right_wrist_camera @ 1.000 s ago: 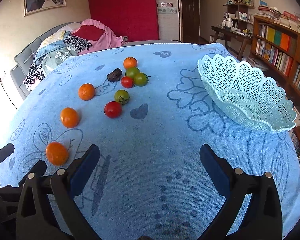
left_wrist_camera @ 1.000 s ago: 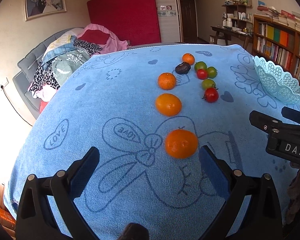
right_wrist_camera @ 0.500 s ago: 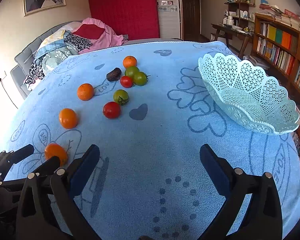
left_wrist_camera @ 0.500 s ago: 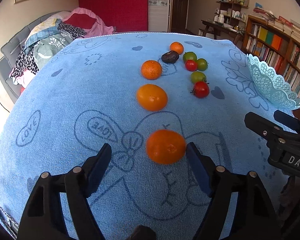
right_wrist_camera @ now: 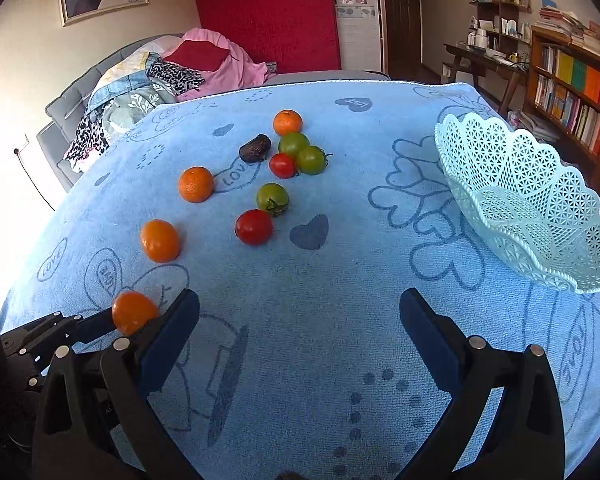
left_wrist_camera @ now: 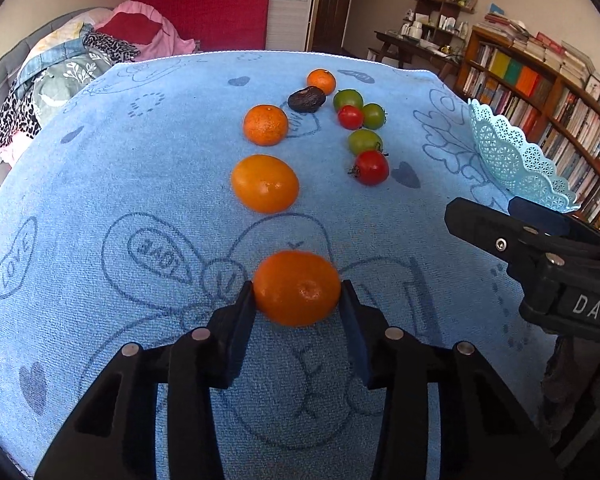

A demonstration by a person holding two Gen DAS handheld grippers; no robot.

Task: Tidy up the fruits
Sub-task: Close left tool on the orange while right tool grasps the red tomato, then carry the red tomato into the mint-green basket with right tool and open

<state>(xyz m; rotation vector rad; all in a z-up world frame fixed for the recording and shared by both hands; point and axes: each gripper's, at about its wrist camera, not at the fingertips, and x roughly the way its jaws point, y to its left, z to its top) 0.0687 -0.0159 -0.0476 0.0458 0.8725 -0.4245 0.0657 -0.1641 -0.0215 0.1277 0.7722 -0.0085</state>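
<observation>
Left hand-held gripper (left_wrist_camera: 297,294) has gone from wide apart to closing on the nearest tangerine (left_wrist_camera: 296,288), pads touching both sides, fruit still on the blue towel (left_wrist_camera: 100,184). First pick is starting; lace basket (right_wrist_camera: 532,208) sits empty at right. Right hand-held gripper (right_wrist_camera: 300,320) hangs apart, holding nothing.

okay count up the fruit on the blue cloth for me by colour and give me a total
Orange: 4, nearest orange between the closing pads of the left gripper, then second, third, farthest
Green tomatoes: 3
Red tomatoes: 2
Dark wrinkled fruit: 1
Total: 10
Basket: 0 inside
</observation>
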